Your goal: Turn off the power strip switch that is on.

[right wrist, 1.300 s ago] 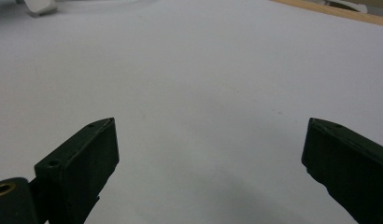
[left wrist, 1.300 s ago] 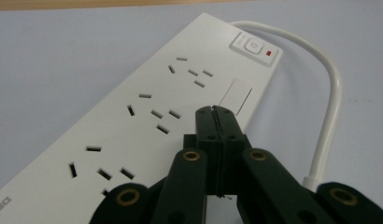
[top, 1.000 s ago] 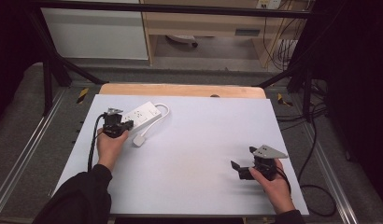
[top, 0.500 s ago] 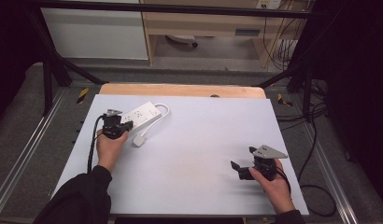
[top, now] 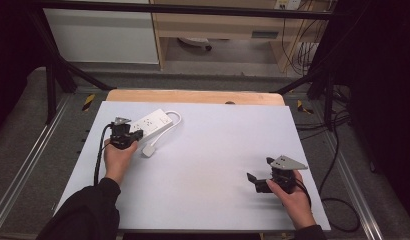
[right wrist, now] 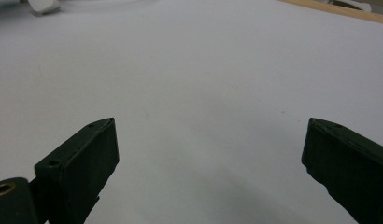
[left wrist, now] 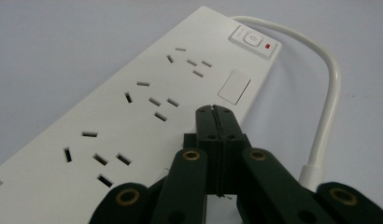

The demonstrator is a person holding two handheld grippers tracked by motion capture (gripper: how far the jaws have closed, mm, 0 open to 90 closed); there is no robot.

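The left claw [top: 127, 137] sits at the near end of the power strip [top: 150, 122] in the high view, on the far left part of the desk [top: 208, 150]. The white plug [top: 149, 150] lies just beside that hand, its cord [top: 176, 118] looping from the strip's far end. The right claw [top: 258, 181] rests well apart, near the right front corner. Compared with a second ago, nothing has visibly moved; both hands keep their places, so I judge this a pause and no step is under way.

In the left gripper view, the jaws are pressed together with nothing between them, their tips over the strip's edge [left wrist: 133, 116], near the blank panel and the switch [left wrist: 251, 38]. Whether they touch it I cannot tell.

In the right gripper view, the jaws stand wide apart over the bare desk [right wrist: 203, 79], holding nothing.
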